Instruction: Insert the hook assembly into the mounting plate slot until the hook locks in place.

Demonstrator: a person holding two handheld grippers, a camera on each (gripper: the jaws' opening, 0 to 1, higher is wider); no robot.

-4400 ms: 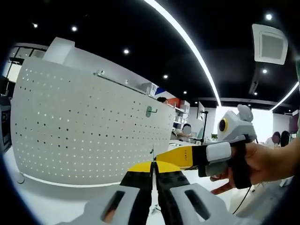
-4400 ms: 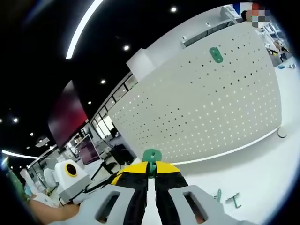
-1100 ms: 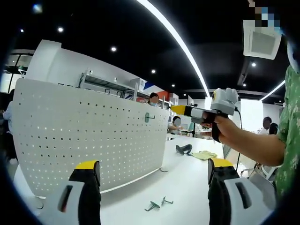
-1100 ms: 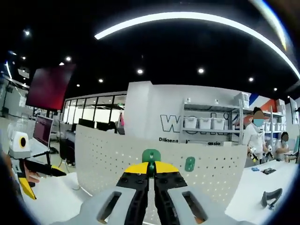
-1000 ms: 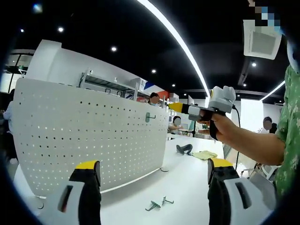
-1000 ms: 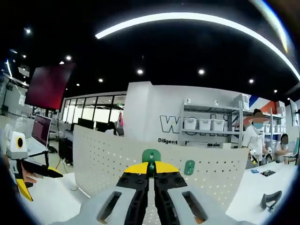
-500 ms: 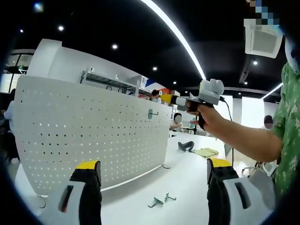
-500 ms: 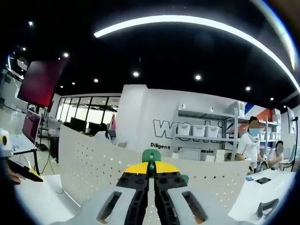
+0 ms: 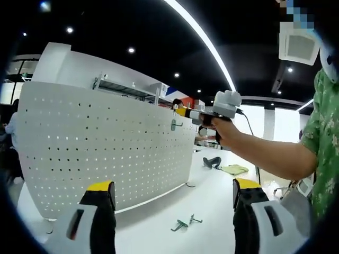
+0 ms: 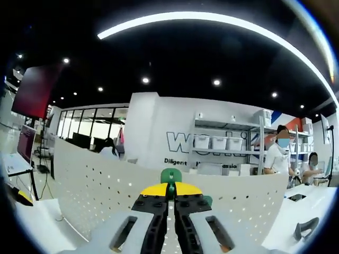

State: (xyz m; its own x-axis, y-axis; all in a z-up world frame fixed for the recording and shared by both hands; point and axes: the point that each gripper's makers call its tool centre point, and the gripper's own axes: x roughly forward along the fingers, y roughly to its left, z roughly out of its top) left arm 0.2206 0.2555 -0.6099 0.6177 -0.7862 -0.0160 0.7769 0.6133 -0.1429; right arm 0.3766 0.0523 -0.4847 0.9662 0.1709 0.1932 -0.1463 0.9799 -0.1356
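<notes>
The mounting plate (image 9: 106, 153), a white perforated panel, stands upright on the white surface (image 9: 212, 201) in front of us. One green hook (image 9: 174, 125) already sits near its upper edge. Our right claw (image 9: 186, 113), seen from the left gripper view, is raised close to that hook; its jaws are pressed together on a green hook assembly (image 10: 170, 175), though we cannot tell if it touches the plate. Our left claw (image 9: 174, 196) is spread wide, holding nothing. Two spare hooks (image 9: 185, 223) lie loose on the surface near the plate's foot.
</notes>
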